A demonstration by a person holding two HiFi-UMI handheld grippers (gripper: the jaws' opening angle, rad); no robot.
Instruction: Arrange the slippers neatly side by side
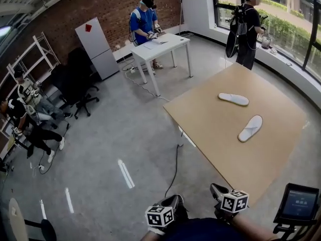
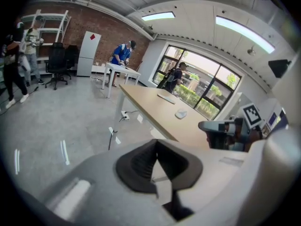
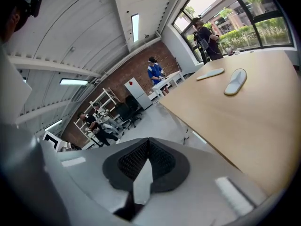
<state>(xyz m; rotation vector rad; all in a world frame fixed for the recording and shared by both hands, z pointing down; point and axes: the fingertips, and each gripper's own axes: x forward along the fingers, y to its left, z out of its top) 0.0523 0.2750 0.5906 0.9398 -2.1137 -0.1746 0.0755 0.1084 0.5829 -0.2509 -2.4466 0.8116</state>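
Note:
Two white slippers lie apart on the wooden table [image 1: 210, 129]. The far slipper [image 1: 233, 99] lies crosswise; the near slipper [image 1: 250, 128] is angled toward me. Both also show in the left gripper view, far slipper [image 2: 166, 97] and near slipper [image 2: 181, 113], and in the right gripper view, far slipper [image 3: 210, 73] and near slipper [image 3: 235, 81]. My left gripper [image 1: 173, 205] and right gripper [image 1: 218, 191] hang low by my body, short of the table's near corner. In their own views the left gripper [image 2: 156, 149] and right gripper [image 3: 148, 147] are shut with nothing held.
A screen on a stand [image 1: 300, 204] is at the bottom right. A cable [image 1: 175, 160] trails on the floor by the table's left edge. A person in blue [image 1: 145, 21] works at a white table [image 1: 163, 46]; another person [image 1: 248, 29] stands by the windows. Chairs and seated people are at far left.

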